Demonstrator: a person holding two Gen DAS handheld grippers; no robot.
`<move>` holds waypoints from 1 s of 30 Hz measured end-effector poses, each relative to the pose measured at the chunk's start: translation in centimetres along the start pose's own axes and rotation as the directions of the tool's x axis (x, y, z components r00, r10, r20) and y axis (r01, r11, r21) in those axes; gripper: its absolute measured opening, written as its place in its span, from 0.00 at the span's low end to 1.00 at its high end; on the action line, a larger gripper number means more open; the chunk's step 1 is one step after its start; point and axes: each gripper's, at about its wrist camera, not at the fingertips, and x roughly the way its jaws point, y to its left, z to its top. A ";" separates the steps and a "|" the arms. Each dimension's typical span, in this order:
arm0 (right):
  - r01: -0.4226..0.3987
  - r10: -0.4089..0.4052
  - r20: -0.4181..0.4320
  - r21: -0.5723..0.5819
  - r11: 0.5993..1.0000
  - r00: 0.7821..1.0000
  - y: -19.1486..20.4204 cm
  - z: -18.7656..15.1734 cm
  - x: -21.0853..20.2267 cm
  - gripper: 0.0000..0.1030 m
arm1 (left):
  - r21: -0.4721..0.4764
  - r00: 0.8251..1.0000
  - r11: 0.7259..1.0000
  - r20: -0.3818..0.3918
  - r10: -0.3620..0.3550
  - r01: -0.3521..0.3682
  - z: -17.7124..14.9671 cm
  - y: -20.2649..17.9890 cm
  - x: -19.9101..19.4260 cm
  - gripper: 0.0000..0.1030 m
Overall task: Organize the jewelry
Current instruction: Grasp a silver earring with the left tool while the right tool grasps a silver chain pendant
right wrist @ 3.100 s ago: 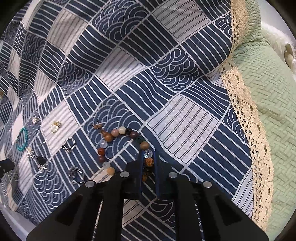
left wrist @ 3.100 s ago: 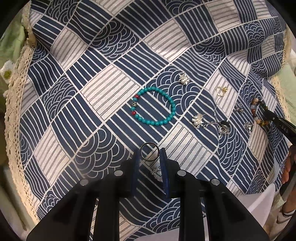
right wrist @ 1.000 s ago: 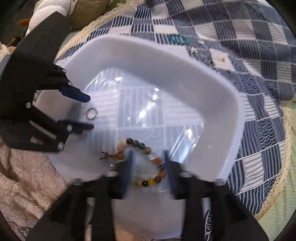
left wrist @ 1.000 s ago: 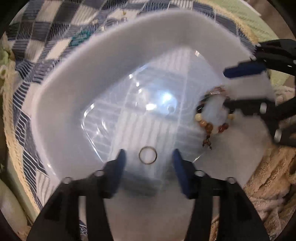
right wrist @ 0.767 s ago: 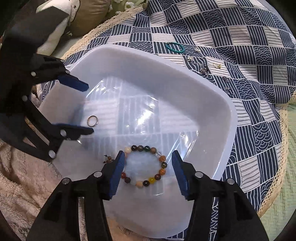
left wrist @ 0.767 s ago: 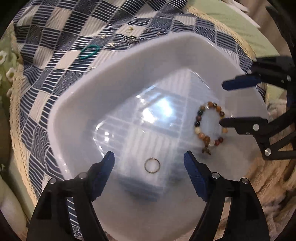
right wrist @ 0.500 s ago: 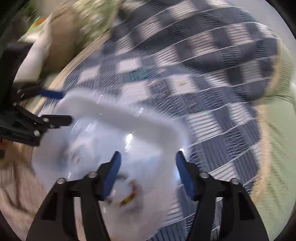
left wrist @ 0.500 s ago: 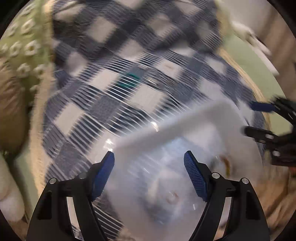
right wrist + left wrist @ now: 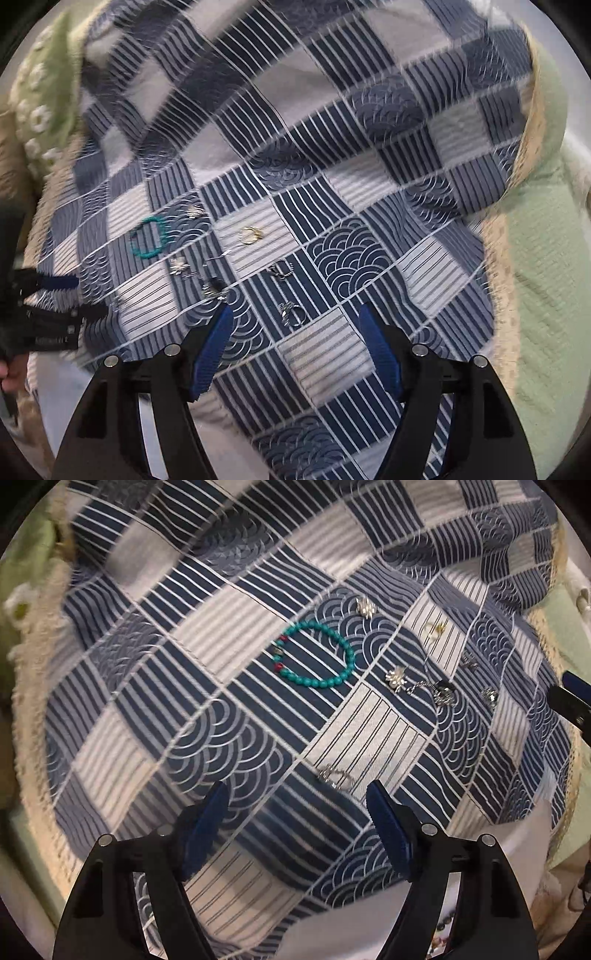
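Note:
Jewelry lies on a blue and white patterned cloth. A turquoise bead bracelet sits mid-cloth; it also shows in the right wrist view. Small silver pieces lie to its right, among them a flower charm and a dark pendant. A silver ring lies just ahead of my left gripper, which is open and empty. My right gripper is open and empty, with a silver ring between its fingers on the cloth. A gold ring lies further off.
The white tray's rim shows at the lower right of the left wrist view. Green bedding and a lace edge border the cloth on the right. The other gripper's tip enters at the right edge.
Both grippers have swung away from the white tray, where the bead bracelet and a ring were let go, back over the cloth with the jewelry. Both stay open.

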 end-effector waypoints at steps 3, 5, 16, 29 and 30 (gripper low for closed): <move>0.000 0.000 -0.049 0.009 1.000 0.999 -0.1 -0.3 2.4 0.68 | 0.025 1.000 1.000 -0.030 -0.003 0.004 0.2 -0.5 1.2 0.65; 0.009 -0.009 -0.058 0.002 1.000 0.998 0.0 -0.5 3.1 0.68 | 0.035 0.998 0.999 -0.055 -0.010 0.012 0.2 -0.8 1.8 0.56; -0.024 0.025 -0.064 0.004 1.000 0.998 0.1 -0.8 3.7 0.68 | 0.011 0.997 0.998 -0.061 0.056 -0.056 0.1 -1.2 2.7 0.14; -0.013 0.010 -0.113 -0.025 1.000 0.994 0.8 -0.8 7.4 0.22 | 0.003 0.999 1.000 -0.040 0.029 -0.029 0.5 -1.4 2.2 0.05; -0.012 0.009 -0.111 -0.024 1.000 0.994 0.8 -0.8 7.4 0.22 | 0.002 0.999 1.000 -0.033 0.030 -0.029 0.6 -1.3 2.0 0.04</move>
